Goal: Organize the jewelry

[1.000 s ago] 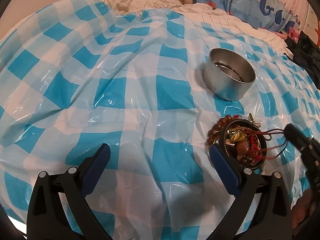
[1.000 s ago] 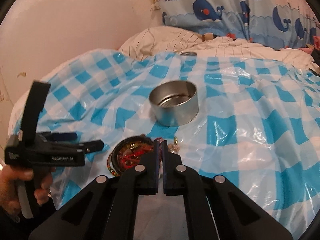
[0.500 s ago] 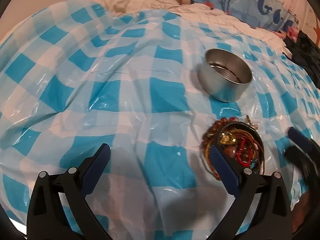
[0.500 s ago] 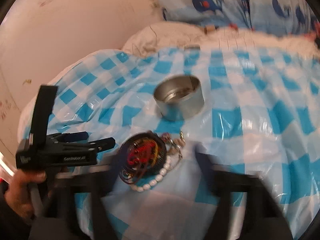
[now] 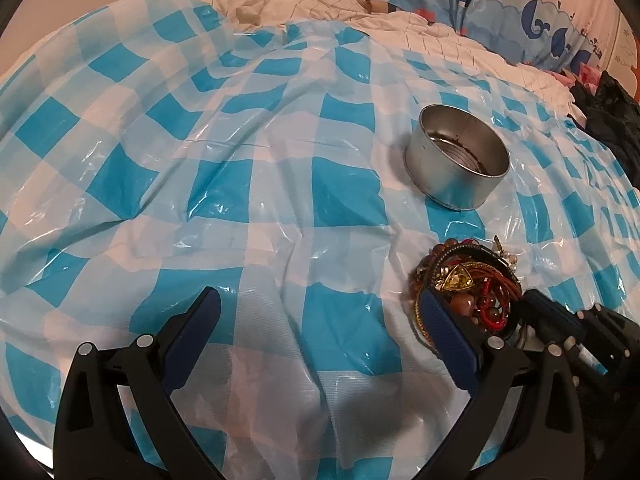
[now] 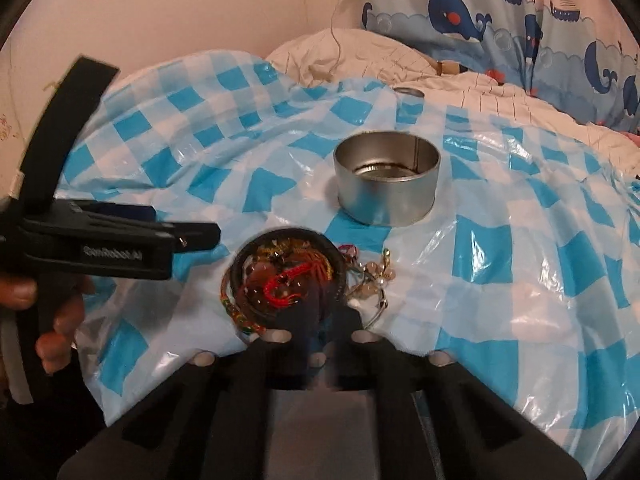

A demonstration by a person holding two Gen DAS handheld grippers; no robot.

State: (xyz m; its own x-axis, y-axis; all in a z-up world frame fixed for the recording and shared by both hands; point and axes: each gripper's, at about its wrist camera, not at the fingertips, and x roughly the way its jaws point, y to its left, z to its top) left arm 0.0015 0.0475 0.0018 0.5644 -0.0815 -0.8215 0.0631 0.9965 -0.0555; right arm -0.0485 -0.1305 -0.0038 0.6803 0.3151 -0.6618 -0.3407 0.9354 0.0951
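Right wrist: blurred, seemingly closed hand-held gripper point(image 6: 320, 312).

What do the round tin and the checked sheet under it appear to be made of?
Round tin: looks like bare silvery metal with a brushed, dull shine; a vertical seam shows inside the wall, and the bottom is ringed with ridges. Checked sheet: apparently thin plastic film, glossy, with sharp white glints and crinkled folds; it could be coated cloth.

right tongs point(image 6: 320, 312) closed at jewelry pile point(image 6: 286, 276) | tin point(image 6: 387, 182) beyond, upright
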